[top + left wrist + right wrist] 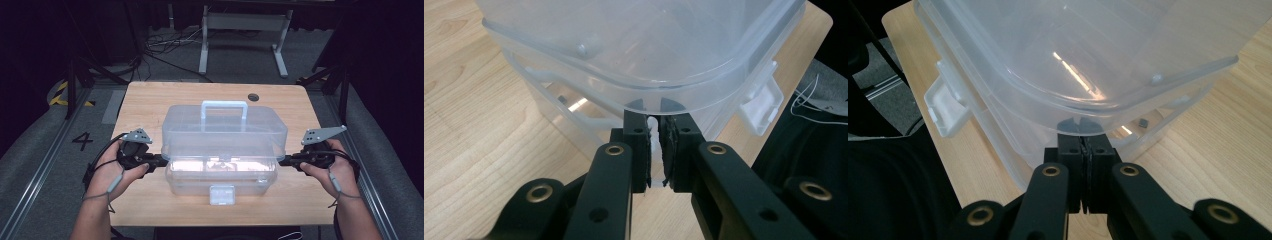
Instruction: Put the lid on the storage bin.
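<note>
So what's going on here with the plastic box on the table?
A person stands at a wooden table with a gripper in each hand, working on a clear plastic box that has a handle on its lid. The left gripper and the right gripper are each shut on the lid's rim at opposite ends. The lid looks lifted and tilted open above the base, and the front latch hangs undone.

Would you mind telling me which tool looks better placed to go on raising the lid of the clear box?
Left, narrowly. The left tool visibly pinches a pale tab under the lid rim. The right tool sits at the opposite rim, jaws together, nothing visible between them. Both probably should lift together.
</note>
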Demonstrator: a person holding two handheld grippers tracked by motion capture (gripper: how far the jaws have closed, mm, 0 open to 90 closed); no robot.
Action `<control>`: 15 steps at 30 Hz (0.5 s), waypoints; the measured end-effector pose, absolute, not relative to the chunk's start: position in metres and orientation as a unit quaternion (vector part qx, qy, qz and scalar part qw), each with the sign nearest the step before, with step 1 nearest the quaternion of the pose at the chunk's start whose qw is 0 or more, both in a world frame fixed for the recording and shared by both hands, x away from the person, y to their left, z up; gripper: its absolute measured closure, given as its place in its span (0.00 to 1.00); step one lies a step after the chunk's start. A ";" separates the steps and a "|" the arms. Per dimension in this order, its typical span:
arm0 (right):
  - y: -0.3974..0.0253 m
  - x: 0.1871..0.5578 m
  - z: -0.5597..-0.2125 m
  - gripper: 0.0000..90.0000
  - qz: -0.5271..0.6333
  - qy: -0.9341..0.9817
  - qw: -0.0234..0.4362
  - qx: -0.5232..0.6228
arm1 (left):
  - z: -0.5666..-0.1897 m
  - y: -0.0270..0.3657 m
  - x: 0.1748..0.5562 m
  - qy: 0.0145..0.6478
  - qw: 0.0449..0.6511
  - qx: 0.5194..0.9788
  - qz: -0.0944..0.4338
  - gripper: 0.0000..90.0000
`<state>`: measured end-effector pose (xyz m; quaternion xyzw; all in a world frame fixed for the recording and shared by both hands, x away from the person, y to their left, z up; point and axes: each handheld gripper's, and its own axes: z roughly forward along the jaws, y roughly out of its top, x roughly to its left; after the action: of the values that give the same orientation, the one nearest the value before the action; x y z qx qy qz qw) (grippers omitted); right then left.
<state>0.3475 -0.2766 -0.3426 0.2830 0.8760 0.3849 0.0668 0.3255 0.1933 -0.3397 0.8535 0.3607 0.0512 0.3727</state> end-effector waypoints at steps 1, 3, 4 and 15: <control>-0.276 0.347 -0.343 0.99 0.382 0.877 0.066 0.283 | -0.340 0.193 0.325 0.361 0.372 0.854 0.051 0.91; -0.276 0.347 -0.343 0.99 0.378 0.879 0.065 0.283 | -0.340 0.194 0.325 0.359 0.367 0.857 0.048 0.91; -0.275 0.347 -0.343 0.99 0.376 0.880 0.064 0.282 | -0.340 0.194 0.326 0.357 0.365 0.858 0.048 0.91; -0.274 0.346 -0.345 0.99 0.365 0.888 0.058 0.273 | -0.342 0.193 0.327 0.354 0.353 0.865 0.034 0.94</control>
<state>0.3457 -0.2742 -0.3453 0.2735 0.8879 0.3652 0.0581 0.3273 0.1934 -0.3422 0.8653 0.3541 0.0339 0.3531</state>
